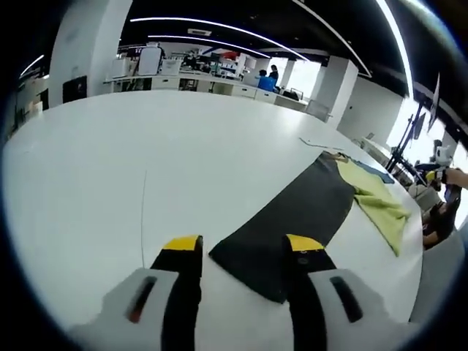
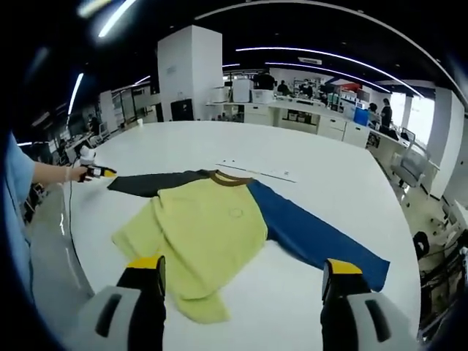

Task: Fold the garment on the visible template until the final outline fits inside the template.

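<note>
Yellow-tipped left tongs (image 1: 243, 256) spread over dark sleeve (image 1: 292, 219); right tongs (image 2: 243, 276) spread above shirt (image 2: 201, 234)

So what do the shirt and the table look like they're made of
The shirt looks like soft matte knit fabric, probably cotton: it lies limp with wrinkles and rumpled edges. The table looks like smooth white laminate or painted board with a faint sheen; which one is unclear.
</note>
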A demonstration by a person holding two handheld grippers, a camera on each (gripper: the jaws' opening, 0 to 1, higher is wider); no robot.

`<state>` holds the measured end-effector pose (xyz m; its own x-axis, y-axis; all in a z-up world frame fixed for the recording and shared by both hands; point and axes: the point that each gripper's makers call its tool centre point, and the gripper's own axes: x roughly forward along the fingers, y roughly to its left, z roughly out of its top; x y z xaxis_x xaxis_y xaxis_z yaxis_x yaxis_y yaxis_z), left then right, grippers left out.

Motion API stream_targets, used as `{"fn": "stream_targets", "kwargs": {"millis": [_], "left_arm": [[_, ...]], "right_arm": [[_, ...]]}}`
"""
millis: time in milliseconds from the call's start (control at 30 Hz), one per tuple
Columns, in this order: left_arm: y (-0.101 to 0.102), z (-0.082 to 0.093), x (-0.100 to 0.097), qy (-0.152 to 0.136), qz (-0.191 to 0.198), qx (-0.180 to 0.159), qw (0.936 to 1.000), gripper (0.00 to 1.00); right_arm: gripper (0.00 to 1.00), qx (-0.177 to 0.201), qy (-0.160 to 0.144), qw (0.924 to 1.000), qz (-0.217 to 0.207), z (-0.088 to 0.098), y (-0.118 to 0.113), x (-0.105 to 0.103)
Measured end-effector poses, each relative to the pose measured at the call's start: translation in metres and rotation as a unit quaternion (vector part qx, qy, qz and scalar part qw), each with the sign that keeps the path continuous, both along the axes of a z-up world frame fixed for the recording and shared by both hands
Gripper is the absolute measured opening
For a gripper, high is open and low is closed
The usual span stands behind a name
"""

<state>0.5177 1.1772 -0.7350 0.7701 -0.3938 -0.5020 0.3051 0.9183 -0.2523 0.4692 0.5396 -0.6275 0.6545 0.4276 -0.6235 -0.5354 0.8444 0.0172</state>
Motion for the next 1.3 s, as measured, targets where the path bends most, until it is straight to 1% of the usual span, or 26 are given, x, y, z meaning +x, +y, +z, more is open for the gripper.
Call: {"fn": "stream_targets", "kwargs": {"millis": [67, 133, 233, 400, 533, 600, 633, 700, 767, 800, 867, 933, 1033, 1100, 1133, 1200, 1233, 1300], "left_arm": [[-0.006, 0.004, -0.004, -0.005, -0.010, -0.005, 0.9999, 0.53], [-0.011, 0.007, -0.008, -0.010, -0.019, -0.001, 0.9998, 0.59], [-0.015, 0.013, -0.010, -0.015, -0.023, -0.006, 0.9996, 0.66], [-0.026, 0.026, -0.016, -0.023, -0.029, -0.013, 0.9992, 0.69], [-0.036, 0.038, -0.020, -0.029, -0.034, -0.012, 0.9989, 0.74], [-0.041, 0.043, -0.021, -0.027, -0.027, -0.020, 0.9991, 0.77], [-0.044, 0.046, -0.023, -0.030, -0.025, -0.025, 0.9989, 0.81], [-0.056, 0.051, -0.030, -0.032, -0.027, -0.030, 0.9987, 0.86], [-0.065, 0.054, -0.036, -0.034, -0.030, -0.027, 0.9986, 0.89], [-0.074, 0.055, -0.042, -0.030, -0.029, -0.022, 0.9989, 0.90], [-0.090, 0.061, -0.050, -0.027, -0.033, -0.027, 0.9987, 0.95], [-0.099, 0.069, -0.054, -0.028, -0.033, -0.023, 0.9988, 0.98], [-0.111, 0.079, -0.056, -0.036, -0.032, -0.023, 0.9986, 0.99], [-0.122, 0.084, -0.058, -0.035, -0.037, -0.024, 0.9984, 0.99], [-0.128, 0.086, -0.060, -0.037, -0.044, -0.023, 0.9981, 0.99], [-0.137, 0.089, -0.062, -0.037, -0.050, -0.009, 0.9980, 0.99], [-0.142, 0.092, -0.062, -0.043, -0.053, -0.009, 0.9976, 0.99], [-0.151, 0.098, -0.062, -0.046, -0.052, -0.014, 0.9975, 0.99]], "right_arm": [[0.89, 0.002, 0.003, 1.0000, 0.001, -0.002, 0.001, -0.005], [0.89, 0.007, 0.003, 1.0000, -0.001, -0.002, 0.002, -0.007], [0.89, 0.011, 0.003, 0.9999, 0.001, -0.002, 0.004, -0.010], [0.89, 0.021, -0.005, 0.9998, 0.000, 0.002, 0.003, -0.010], [0.89, 0.029, -0.013, 0.9995, 0.004, 0.006, 0.004, -0.007], [0.90, 0.033, -0.016, 0.9992, 0.016, 0.008, 0.008, -0.007], [0.90, 0.029, -0.023, 0.9989, 0.030, 0.010, 0.010, -0.008], [0.91, 0.027, -0.023, 0.9984, 0.045, 0.009, 0.012, -0.010], [0.91, 0.027, -0.027, 0.9979, 0.053, 0.008, 0.011, -0.011], [0.91, 0.026, -0.026, 0.9978, 0.056, 0.006, 0.009, -0.011], [0.91, 0.034, -0.026, 0.9971, 0.063, 0.006, 0.009, -0.014], [0.93, 0.044, -0.034, 0.9958, 0.073, 0.010, 0.011, -0.018], [0.94, 0.048, -0.033, 0.9952, 0.079, 0.008, 0.008, -0.023], [0.94, 0.049, -0.032, 0.9949, 0.082, 0.005, 0.003, -0.025], [0.95, 0.052, -0.033, 0.9945, 0.084, 0.005, 0.000, -0.026], [0.95, 0.056, -0.037, 0.9939, 0.087, 0.005, -0.005, -0.026], [0.95, 0.056, -0.038, 0.9938, 0.088, 0.005, -0.006, -0.027], [0.95, 0.058, -0.045, 0.9934, 0.088, 0.006, -0.011, -0.028]]}}
